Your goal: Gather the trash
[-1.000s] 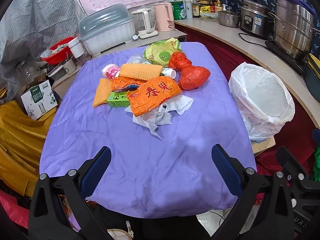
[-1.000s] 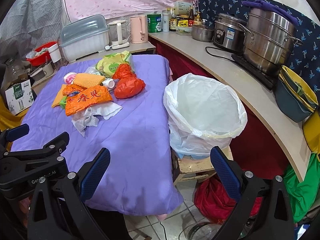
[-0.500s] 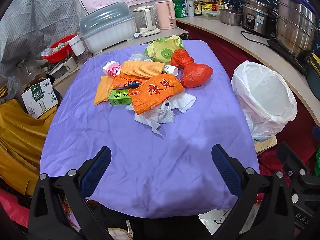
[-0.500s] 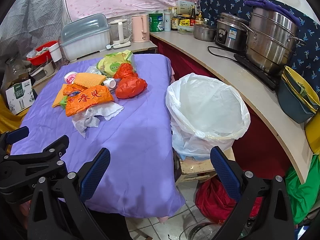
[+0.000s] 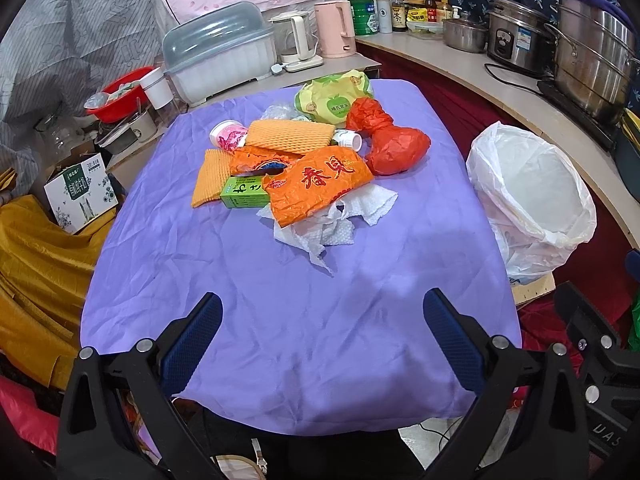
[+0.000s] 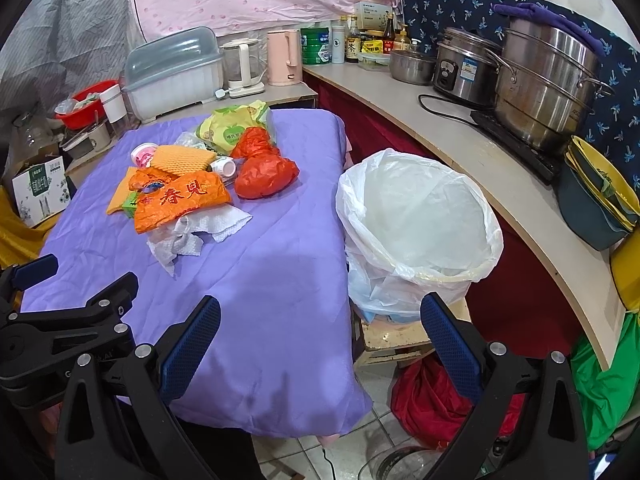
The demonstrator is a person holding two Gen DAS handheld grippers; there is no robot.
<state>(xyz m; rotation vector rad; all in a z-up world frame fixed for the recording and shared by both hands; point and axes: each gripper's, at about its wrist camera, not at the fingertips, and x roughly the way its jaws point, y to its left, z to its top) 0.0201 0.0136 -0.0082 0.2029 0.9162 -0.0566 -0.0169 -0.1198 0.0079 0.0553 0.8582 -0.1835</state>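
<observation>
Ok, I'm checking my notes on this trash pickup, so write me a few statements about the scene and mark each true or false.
1. Both grippers are open and hold nothing. True: the left gripper and right gripper are empty.
2. The trash bin already holds the red bag. False: the red bag lies on the purple cloth.
3. The orange wrapper lies partly over the paper towel. True.
4. The green box stands on the counter. False: it lies in the trash pile on the cloth.

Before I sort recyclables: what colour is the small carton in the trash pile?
Green; the small carton shows best in the left wrist view.
</observation>
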